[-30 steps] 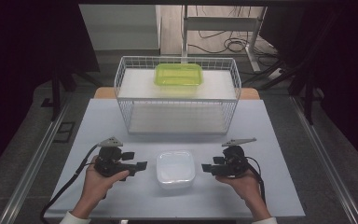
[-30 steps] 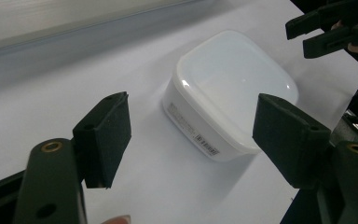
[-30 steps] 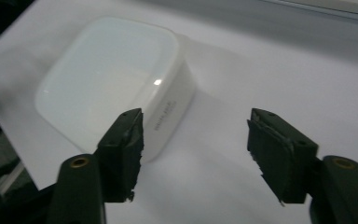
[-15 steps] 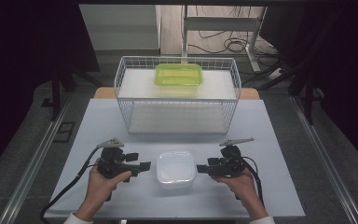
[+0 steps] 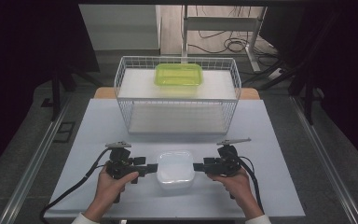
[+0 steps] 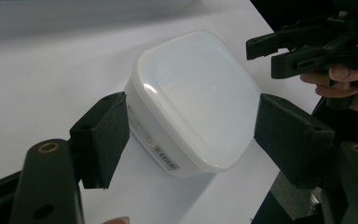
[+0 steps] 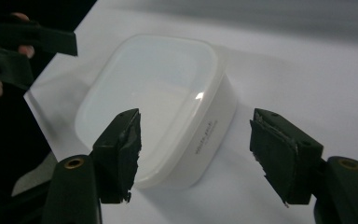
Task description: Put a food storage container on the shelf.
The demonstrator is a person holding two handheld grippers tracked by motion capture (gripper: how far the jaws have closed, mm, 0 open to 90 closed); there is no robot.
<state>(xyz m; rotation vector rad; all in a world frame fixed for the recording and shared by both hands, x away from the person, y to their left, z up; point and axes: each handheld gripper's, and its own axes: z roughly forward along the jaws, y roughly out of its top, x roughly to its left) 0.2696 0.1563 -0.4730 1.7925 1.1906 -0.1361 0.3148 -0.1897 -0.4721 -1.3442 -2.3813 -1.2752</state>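
**A:** Status, left to right?

**B:** The left gripper (image 5: 151, 168) is released; its jaws straddle the left end of the white lidded container (image 5: 175, 169) without touching. The container sits on the table (image 5: 261, 135) near its front edge, between both hands. The right gripper (image 5: 199, 167) is also released, with its jaws wide apart and the container's right end in front of them. Its jaws have just been closing slightly, but nothing is pressed.

**A:** Step in hand?

**B:** Judged: approach before a two-sided grasp. The next move calls for both jaw sets to close squarely on opposite walls.

**A:** Markings?

**B:** There is a printed label strip on the side wall, too small to read. Behind stands a wire basket (image 5: 121, 88) holding a green container (image 5: 178, 74).
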